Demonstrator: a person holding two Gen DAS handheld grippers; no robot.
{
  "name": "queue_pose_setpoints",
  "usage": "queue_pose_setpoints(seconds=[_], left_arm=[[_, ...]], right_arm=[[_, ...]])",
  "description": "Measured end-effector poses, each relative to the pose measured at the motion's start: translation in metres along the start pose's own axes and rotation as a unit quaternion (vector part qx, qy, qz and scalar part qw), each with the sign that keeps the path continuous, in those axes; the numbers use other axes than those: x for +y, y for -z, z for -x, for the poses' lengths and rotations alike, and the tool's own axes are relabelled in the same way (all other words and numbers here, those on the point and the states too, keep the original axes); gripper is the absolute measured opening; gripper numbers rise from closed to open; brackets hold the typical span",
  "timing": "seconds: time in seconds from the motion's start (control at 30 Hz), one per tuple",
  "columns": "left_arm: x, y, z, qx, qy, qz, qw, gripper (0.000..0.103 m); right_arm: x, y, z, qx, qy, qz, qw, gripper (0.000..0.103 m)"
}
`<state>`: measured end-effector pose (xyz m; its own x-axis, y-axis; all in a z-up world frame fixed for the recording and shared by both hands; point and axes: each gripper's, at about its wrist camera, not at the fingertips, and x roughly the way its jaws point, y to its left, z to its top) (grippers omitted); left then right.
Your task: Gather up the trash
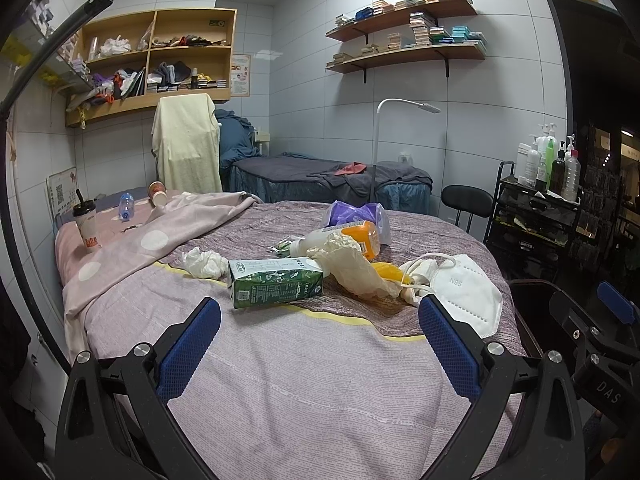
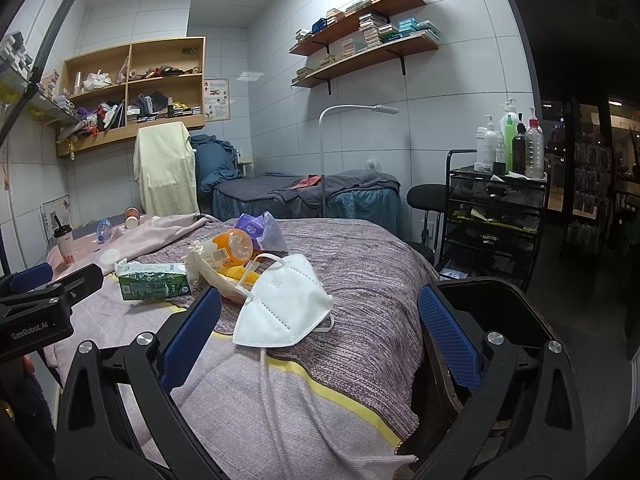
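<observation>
Trash lies in a heap on the bed: a green carton (image 1: 276, 283), a crumpled tissue (image 1: 202, 263), an orange-labelled bottle (image 1: 340, 240), a pale glove (image 1: 352, 268), a purple packet (image 1: 356, 214) and a white N95 mask (image 1: 464, 292). My left gripper (image 1: 320, 320) is open above the bedspread, just short of the carton, holding nothing. My right gripper (image 2: 320, 320) is open and empty too, with the mask (image 2: 288, 300) just beyond its left finger. Its right finger hangs over a dark bin (image 2: 500, 300) beside the bed. The carton (image 2: 154, 286) lies to the left.
At the bed's far left are a lidded cup (image 1: 86, 224), a small plastic bottle (image 1: 126, 205) and a tipped paper cup (image 1: 157, 194). A black cart (image 2: 496, 208) with bottles and a chair (image 2: 428, 200) stand to the right. Behind are a second bed (image 1: 332, 180) and a floor lamp (image 1: 378, 140).
</observation>
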<state>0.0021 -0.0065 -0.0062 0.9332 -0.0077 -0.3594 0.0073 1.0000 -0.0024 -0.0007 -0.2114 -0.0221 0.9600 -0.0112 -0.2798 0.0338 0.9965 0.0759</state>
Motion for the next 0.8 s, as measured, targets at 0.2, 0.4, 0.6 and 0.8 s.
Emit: queue_pose_setpoints(seconds=[0.2, 0.4, 0.6, 0.8], left_arm=[[-0.001, 0.001, 0.0, 0.001, 0.0, 0.0, 1.0, 0.097], [-0.001, 0.005, -0.001, 0.002, 0.001, 0.0, 1.0, 0.097], [-0.001, 0.008, -0.005, 0.01, 0.0, -0.003, 0.9999, 0.097], [0.005, 0.017, -0.023, 0.049, 0.006, -0.005, 0.9988, 0.097]], right_arm=[[0.0, 0.0, 0.0, 0.0, 0.0, 0.0, 1.0, 0.097], [0.001, 0.001, 0.0, 0.001, 0.0, -0.001, 1.0, 0.097], [0.003, 0.004, -0.005, 0.014, -0.003, 0.001, 1.0, 0.097], [-0.005, 0.005, -0.028, 0.075, -0.024, -0.006, 0.997, 0.097]])
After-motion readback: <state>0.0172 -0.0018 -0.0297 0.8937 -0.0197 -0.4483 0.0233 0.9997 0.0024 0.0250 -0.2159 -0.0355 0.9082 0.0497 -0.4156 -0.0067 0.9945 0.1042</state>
